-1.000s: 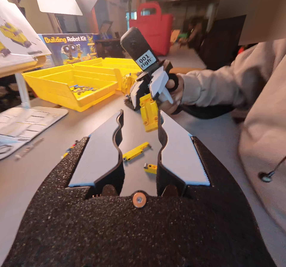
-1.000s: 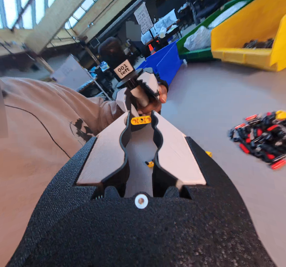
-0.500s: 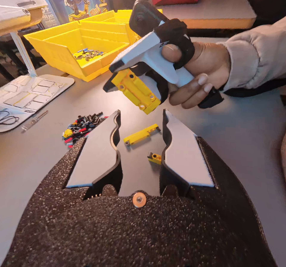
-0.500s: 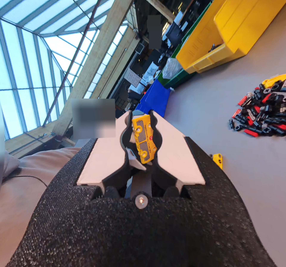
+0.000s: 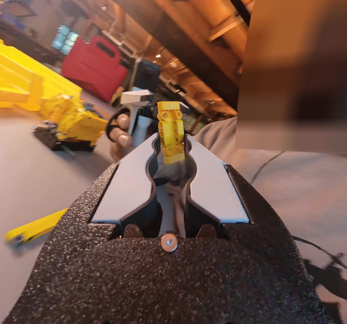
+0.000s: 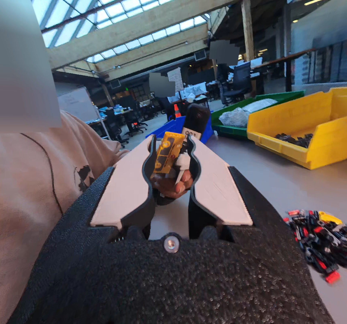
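L gripper (image 5: 171,139) is tipped up off the table, jaws drawn in close on both sides of a yellow block (image 5: 170,127), pinching its lower half. R gripper (image 6: 170,143) faces it head-on, tips to tips, fingers flanking the same block from the opp. side; can't tell if they're clamping. R hand (image 5: 120,133) is wrapped round its handle, L hand (image 6: 173,185) likewise, both fists low, elbows in.

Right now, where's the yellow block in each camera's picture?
Left wrist view: yellow block at centre, upright between the tips of the left fingers.
Right wrist view: yellow block at centre, tilted, between the right fingers.
Shared landmark: yellow bin, far left in the first, right in the second.
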Available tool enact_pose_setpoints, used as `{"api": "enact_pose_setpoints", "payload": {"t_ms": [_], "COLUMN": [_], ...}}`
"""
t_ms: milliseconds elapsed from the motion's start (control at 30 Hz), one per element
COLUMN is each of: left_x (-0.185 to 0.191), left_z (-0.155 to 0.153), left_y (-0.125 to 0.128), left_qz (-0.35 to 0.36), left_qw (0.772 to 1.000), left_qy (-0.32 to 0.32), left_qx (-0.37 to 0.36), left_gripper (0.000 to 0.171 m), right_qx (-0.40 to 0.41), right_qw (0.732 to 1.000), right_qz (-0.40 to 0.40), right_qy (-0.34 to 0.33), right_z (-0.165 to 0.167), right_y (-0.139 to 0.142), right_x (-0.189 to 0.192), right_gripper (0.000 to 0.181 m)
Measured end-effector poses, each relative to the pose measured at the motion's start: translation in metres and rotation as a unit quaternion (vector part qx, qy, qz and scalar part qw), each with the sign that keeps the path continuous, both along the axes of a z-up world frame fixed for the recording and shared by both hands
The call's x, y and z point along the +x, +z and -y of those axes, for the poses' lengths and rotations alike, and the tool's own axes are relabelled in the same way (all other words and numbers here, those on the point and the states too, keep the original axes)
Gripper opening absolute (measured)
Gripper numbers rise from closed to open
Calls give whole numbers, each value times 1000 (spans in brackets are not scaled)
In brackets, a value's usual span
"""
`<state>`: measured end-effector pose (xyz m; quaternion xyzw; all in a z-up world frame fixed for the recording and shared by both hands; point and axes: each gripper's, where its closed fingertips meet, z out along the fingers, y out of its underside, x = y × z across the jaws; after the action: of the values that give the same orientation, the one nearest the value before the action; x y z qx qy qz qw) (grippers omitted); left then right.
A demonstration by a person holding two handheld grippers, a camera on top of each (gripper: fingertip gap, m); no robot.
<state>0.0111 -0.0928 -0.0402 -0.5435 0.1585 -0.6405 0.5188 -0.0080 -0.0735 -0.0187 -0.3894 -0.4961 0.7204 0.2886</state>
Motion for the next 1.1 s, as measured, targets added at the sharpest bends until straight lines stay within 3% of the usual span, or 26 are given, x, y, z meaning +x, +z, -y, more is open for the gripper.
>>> {"api": "enact_pose_setpoints", "payload": {"t_ms": [67, 167, 300, 433, 600, 667, 733, 867, 1000, 1067, 1100], "left_x": [-4, -14, -6, 7, 20, 17, 8, -14, -15, -12, -13], "left_z": [20, 44, 54, 56, 49, 39, 14, -10, -23, -25, -27], "left_y": [20, 43, 44, 37, 24, 21, 11, -6, -22, -27, -30], "left_qz": [87, 186, 199, 181, 139, 131, 110, 28, -78, -128, -157], "left_qw": [993, 966, 951, 950, 959, 968, 985, 999, 992, 985, 978], "left_qy": [-79, -177, -232, -255, -245, -213, -128, 6, 93, 119, 137], "left_qx": [17, 41, 38, 21, -8, -18, -42, -33, -11, 6, 11], "left_gripper": [23, 23, 23, 23, 24, 25, 26, 25, 27, 7, 7], "right_qx": [21, 102, 140, 111, 83, 65, 28, -10, -73, -77, -85], "right_qw": [999, 993, 986, 988, 987, 989, 994, 998, 995, 993, 993], "right_qz": [-25, -38, -38, -29, -16, -9, -4, 45, 70, 84, 84], "right_qy": [28, 46, 77, 102, 133, 131, 108, 36, 11, -1, 0], "right_z": [7, 23, 44, 47, 50, 42, 24, -9, -23, -25, -25], "right_y": [9, 8, 11, 14, 8, 8, 11, -3, -11, -20, -21], "right_x": [11, 19, 17, 13, 15, 16, 14, 2, -6, -11, -11], "right_gripper": [44, 46, 49, 49, 25, 21, 6, 7, 7, 7, 7]}}
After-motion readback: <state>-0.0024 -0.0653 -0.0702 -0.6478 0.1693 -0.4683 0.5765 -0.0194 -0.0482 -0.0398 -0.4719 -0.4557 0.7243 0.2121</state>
